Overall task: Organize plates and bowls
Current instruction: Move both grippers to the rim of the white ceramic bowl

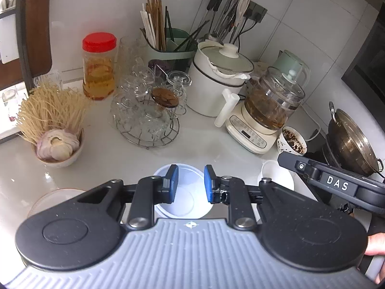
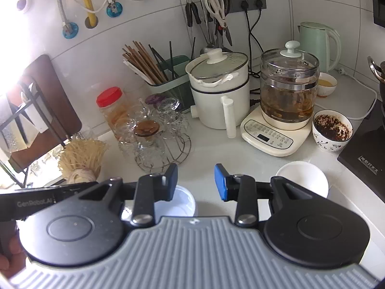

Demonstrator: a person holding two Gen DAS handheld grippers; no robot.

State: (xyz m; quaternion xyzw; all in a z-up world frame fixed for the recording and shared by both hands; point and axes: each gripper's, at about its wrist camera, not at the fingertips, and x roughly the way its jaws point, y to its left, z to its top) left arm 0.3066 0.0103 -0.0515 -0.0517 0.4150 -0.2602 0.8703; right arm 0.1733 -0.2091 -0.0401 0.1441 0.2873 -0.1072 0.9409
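A white bowl (image 1: 187,197) sits on the white counter right below my left gripper (image 1: 191,184), which is open with its blue pads above the bowl's inside, touching nothing. The same bowl shows in the right wrist view (image 2: 178,203), under my right gripper's left finger. A second white bowl (image 1: 276,177) stands to the right; it also shows in the right wrist view (image 2: 303,178). A plate's rim (image 1: 55,196) shows at lower left. My right gripper (image 2: 196,180) is open and empty over the counter between the two bowls.
At the back stand a glass-cup rack (image 1: 149,110), a red-lidded jar (image 1: 98,67), a white pot (image 1: 216,79), a glass kettle (image 1: 272,101) and a chopstick holder (image 1: 168,45). A bowl with garlic and noodles (image 1: 57,144) is left. A dirty patterned bowl (image 2: 332,130) and a stove (image 2: 368,147) are right.
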